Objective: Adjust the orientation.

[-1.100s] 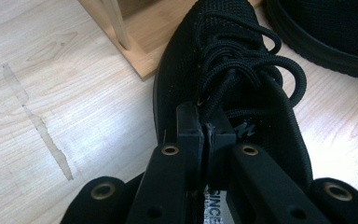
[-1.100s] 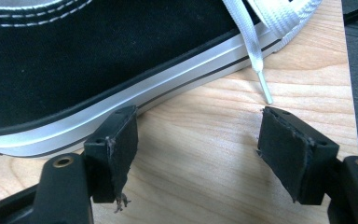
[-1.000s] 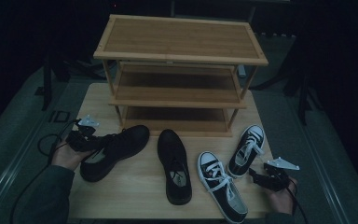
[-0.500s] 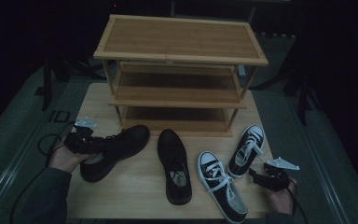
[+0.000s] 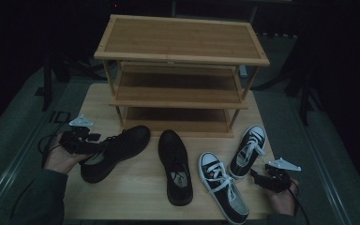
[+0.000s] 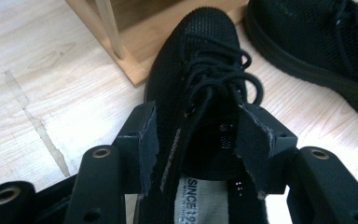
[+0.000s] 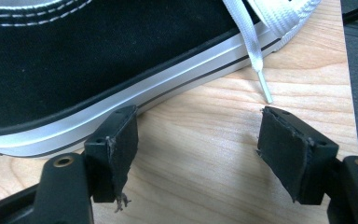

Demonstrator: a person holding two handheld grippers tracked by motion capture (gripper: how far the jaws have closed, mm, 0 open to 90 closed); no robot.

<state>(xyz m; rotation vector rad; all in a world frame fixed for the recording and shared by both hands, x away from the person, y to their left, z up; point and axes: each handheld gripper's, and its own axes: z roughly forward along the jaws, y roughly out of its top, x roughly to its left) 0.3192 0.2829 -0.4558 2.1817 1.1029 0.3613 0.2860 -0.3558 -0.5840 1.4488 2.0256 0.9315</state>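
The left gripper (image 6: 198, 140) has its jaws clamped on the heel collar of the black mesh lace-up shoe (image 6: 200, 70) on the wooden tabletop (image 5: 140, 187); the right gripper (image 7: 198, 144) rests released beside a black-and-white canvas sneaker (image 7: 74, 60)

My left jaws straddle the collar of a black mesh lace-up shoe (image 6: 200, 79), its toe toward the wooden rack (image 5: 180, 70). Its mate (image 5: 174, 164) and two black-and-white sneakers (image 5: 222, 190) lie alongside on the tabletop (image 5: 136, 192).
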